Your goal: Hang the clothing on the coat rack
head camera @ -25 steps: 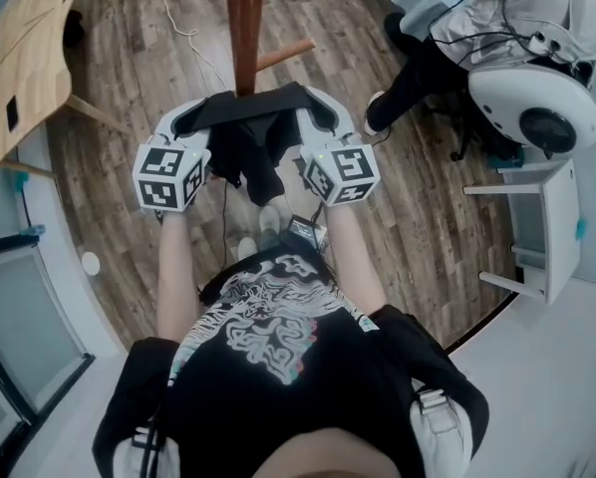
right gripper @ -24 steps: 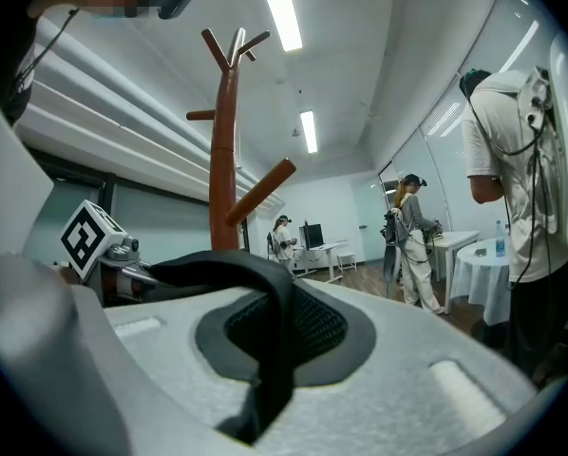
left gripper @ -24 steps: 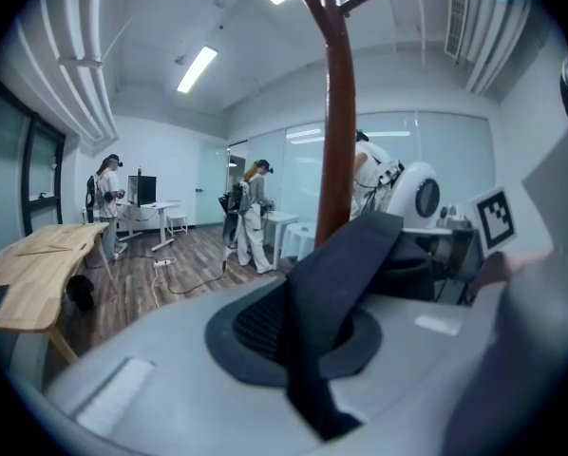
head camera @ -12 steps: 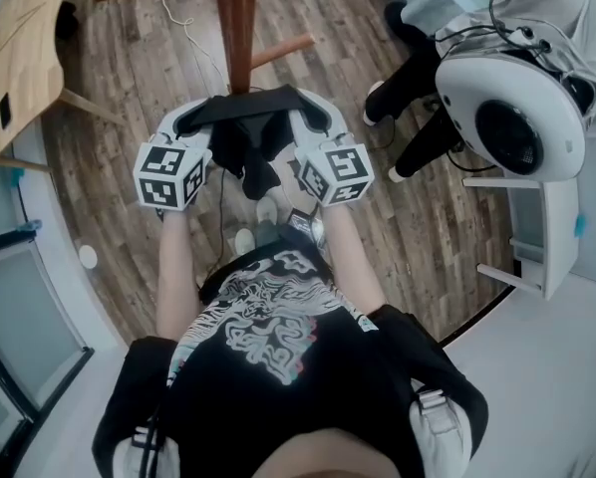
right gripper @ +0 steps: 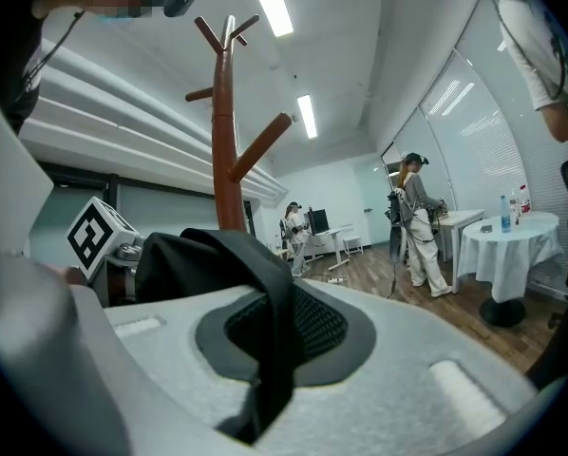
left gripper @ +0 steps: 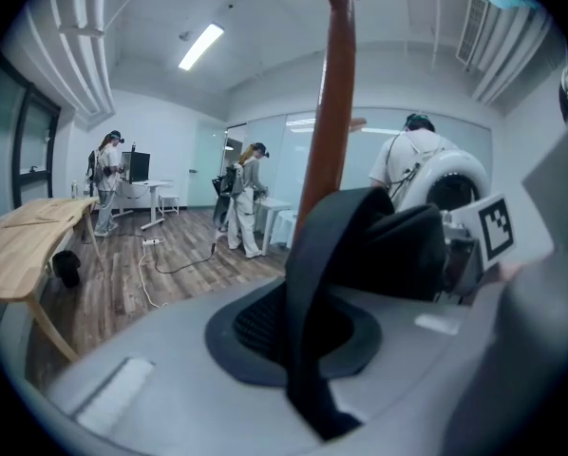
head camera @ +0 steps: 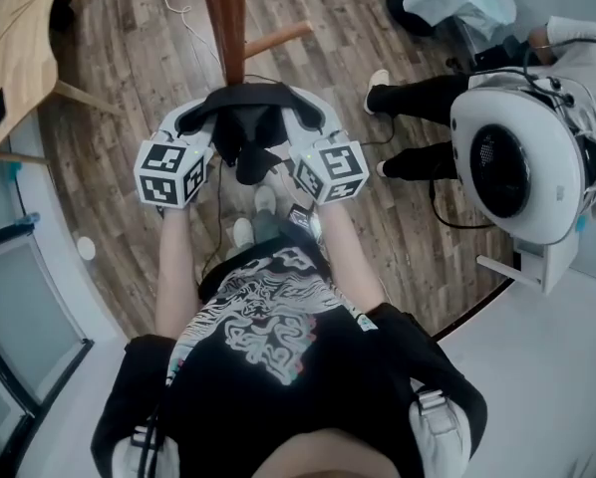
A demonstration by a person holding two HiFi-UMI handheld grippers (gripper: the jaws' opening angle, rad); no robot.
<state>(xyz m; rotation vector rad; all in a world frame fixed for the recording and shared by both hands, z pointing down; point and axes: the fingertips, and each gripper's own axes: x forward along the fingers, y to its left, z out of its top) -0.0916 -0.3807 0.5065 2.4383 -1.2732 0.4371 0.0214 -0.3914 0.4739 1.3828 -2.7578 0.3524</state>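
Note:
A black piece of clothing (head camera: pixel 249 133) hangs stretched between my two grippers, its band pulled level and the rest drooping below. My left gripper (head camera: pixel 198 119) is shut on its left end, and my right gripper (head camera: pixel 313 119) is shut on its right end. Just beyond the band rises the brown wooden pole of the coat rack (head camera: pixel 228 23). In the left gripper view the black clothing (left gripper: pixel 317 283) runs through the shut left gripper (left gripper: pixel 303 335), with the coat rack (left gripper: pixel 333 112) behind. In the right gripper view the clothing (right gripper: pixel 260 283) is pinched in the right gripper (right gripper: pixel 265 345), below the coat rack (right gripper: pixel 229 141) and its pegs.
The rack's foot (head camera: pixel 278 38) sticks out over the wood floor. A wooden table (head camera: pixel 19 53) stands at the left. A person wearing a white round device (head camera: pixel 507 167) is close at the right, beside a white stool (head camera: pixel 537 267). Other people (left gripper: pixel 241 198) and a round white table (right gripper: pixel 507 245) are farther off.
Both grippers have sunk a little with the clothing still held between them. The person with the white device at the right has moved closer and lower in the head view.

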